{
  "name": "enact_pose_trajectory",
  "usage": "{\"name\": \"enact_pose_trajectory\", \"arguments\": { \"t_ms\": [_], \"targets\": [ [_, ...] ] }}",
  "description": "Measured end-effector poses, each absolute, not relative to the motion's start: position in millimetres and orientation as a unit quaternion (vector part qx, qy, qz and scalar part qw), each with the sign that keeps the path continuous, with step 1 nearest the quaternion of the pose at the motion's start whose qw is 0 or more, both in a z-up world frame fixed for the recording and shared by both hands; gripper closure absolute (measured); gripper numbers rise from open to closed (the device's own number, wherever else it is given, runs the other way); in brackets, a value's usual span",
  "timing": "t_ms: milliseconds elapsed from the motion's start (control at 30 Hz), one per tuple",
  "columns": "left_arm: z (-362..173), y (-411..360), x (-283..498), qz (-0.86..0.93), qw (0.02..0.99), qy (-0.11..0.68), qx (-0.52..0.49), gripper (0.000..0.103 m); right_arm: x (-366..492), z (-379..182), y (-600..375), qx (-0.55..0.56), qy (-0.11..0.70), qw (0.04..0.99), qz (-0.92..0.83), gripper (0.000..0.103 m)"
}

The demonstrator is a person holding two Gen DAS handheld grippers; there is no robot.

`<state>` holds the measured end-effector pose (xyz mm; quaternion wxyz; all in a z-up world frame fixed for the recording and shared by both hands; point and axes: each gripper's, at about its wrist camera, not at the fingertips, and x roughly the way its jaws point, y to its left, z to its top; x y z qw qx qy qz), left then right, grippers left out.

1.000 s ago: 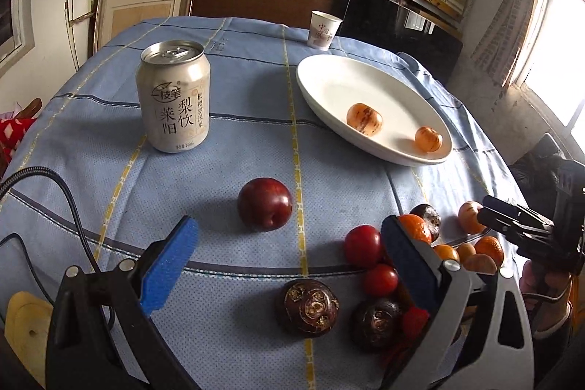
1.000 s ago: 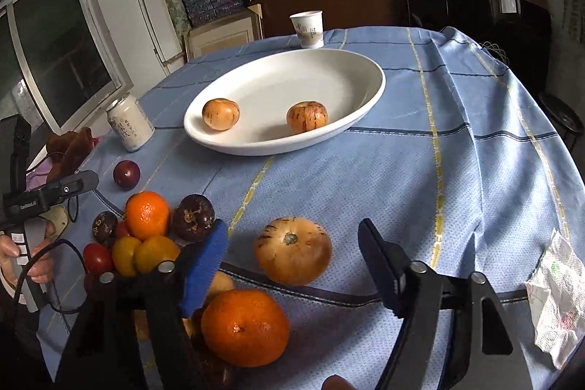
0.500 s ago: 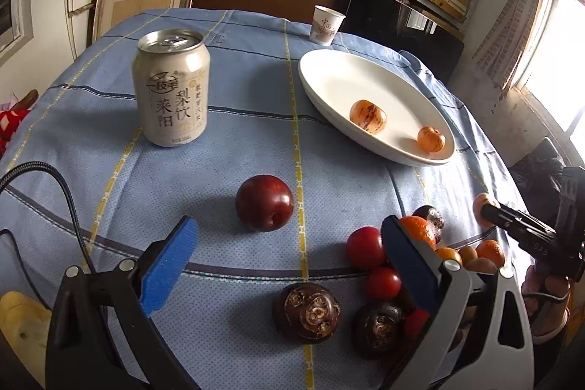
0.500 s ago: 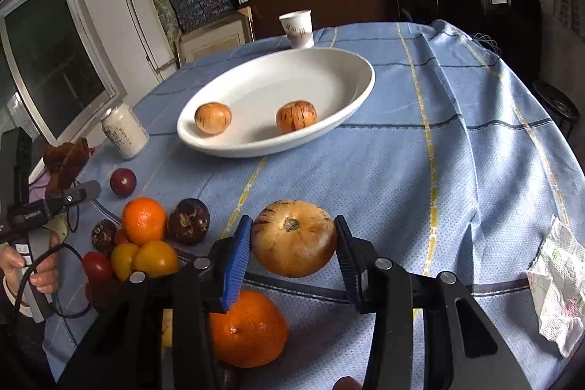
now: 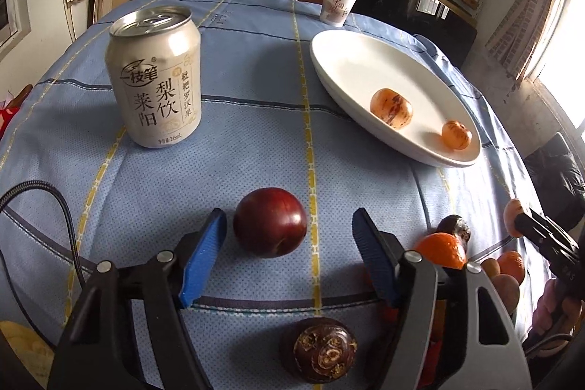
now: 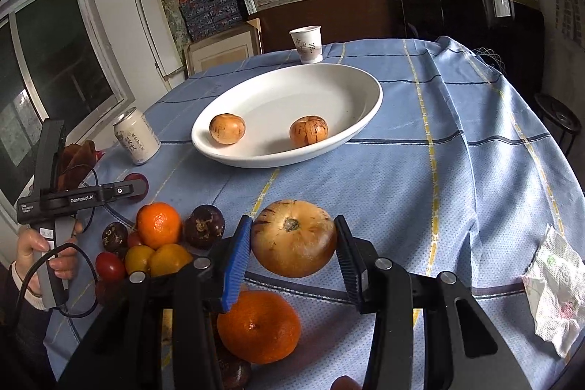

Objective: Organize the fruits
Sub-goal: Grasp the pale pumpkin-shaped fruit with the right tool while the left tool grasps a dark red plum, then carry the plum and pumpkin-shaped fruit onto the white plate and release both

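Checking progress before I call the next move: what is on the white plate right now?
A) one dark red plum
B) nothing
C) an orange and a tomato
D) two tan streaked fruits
D: the white plate holds two tan streaked fruits lying apart, and nothing else.

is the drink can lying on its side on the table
No, the drink can stands upright on the blue tablecloth, its pull-tab top facing up.
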<state>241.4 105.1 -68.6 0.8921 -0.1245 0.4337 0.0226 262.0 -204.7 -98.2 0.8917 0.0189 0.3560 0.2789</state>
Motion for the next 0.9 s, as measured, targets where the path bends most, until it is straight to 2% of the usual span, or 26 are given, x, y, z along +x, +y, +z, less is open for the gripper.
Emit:
{"name": "enact_pose_trajectory", "arguments": {
  "t_ms": [67, 233, 400, 567, 900],
  "targets": [
    [-70, 103, 245, 0.022, 0.891, 0.437, -0.119, 0.034, 262, -99, -205, 0.021, 0.357, 0.890, 0.282, 0.057],
    [-74, 101, 248, 0.029, 0.887, 0.448, -0.106, 0.047, 261, -99, -204, 0.022, 0.358, 0.889, 0.285, 0.057],
    [-76, 101, 249, 0.034, 0.887, 0.449, -0.101, 0.050, 262, -99, -203, 0.021, 0.359, 0.888, 0.286, 0.057],
    [-76, 104, 247, 0.042, 0.888, 0.448, -0.098, 0.064, 261, -100, -202, 0.015, 0.360, 0.889, 0.284, 0.057],
    [-58, 98, 237, 0.037, 0.900, 0.423, -0.093, 0.064, 269, -99, -207, 0.045, 0.357, 0.887, 0.290, 0.057]
  ]
}}
